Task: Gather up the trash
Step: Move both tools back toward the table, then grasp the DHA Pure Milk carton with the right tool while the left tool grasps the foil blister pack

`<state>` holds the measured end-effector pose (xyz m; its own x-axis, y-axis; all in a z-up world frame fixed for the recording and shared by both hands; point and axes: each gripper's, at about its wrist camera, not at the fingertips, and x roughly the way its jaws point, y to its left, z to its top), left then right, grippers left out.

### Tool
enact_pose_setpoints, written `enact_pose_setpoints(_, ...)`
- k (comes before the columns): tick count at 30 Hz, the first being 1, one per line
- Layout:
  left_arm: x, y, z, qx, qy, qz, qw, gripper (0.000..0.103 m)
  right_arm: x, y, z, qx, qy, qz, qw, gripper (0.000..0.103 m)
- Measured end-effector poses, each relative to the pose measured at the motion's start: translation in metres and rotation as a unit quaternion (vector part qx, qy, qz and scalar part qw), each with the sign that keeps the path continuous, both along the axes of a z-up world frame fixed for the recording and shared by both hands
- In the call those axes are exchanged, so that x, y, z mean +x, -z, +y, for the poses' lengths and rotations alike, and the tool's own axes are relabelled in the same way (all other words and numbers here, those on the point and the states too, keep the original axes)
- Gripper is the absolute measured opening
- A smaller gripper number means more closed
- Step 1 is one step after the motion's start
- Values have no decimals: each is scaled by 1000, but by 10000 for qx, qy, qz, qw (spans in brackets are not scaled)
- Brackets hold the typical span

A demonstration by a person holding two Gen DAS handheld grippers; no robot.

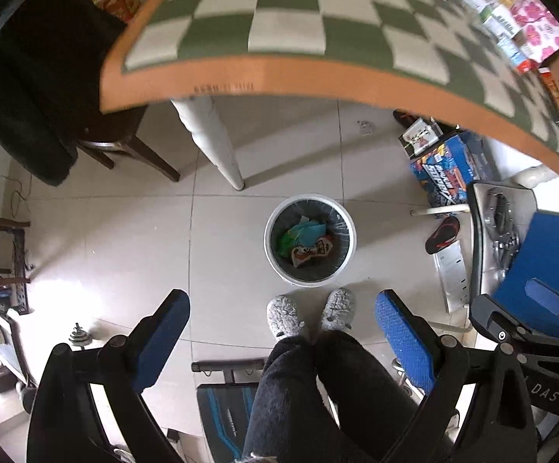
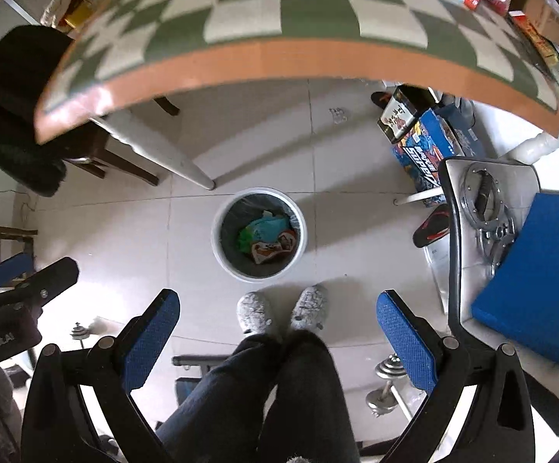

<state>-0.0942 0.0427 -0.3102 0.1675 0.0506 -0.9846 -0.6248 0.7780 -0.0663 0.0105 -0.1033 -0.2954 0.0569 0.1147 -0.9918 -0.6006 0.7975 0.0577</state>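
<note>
Both grippers, left (image 1: 282, 332) and right (image 2: 278, 332), hung above the bin (image 1: 310, 239), jaws wide open and empty. Wrappers (image 1: 308, 241) already sat inside. Looked like between drops; next move: back to the checkered surface (image 1: 279, 19) for remaining packets (image 1: 537, 31).

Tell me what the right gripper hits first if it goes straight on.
Probably the trash bin: the open, empty right gripper points down at it, with nothing visible in between. Depth is unclear.
</note>
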Motion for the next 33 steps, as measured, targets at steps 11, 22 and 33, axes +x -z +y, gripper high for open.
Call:
enact_pose_setpoints(11,56,-95,21,963,-95,-478,9942,99,63,-94,9,828,650,-79,9944,103)
enact_pose_setpoints(22,256,-113,51,1439,3,-399,9888,99,316,-123,13,-43,395,-640,9972,103)
enact_pose_setpoints(33,463,-61,58,1251,422,217,9910,99,540,-16,27,-1355,-566,-207,9889,103)
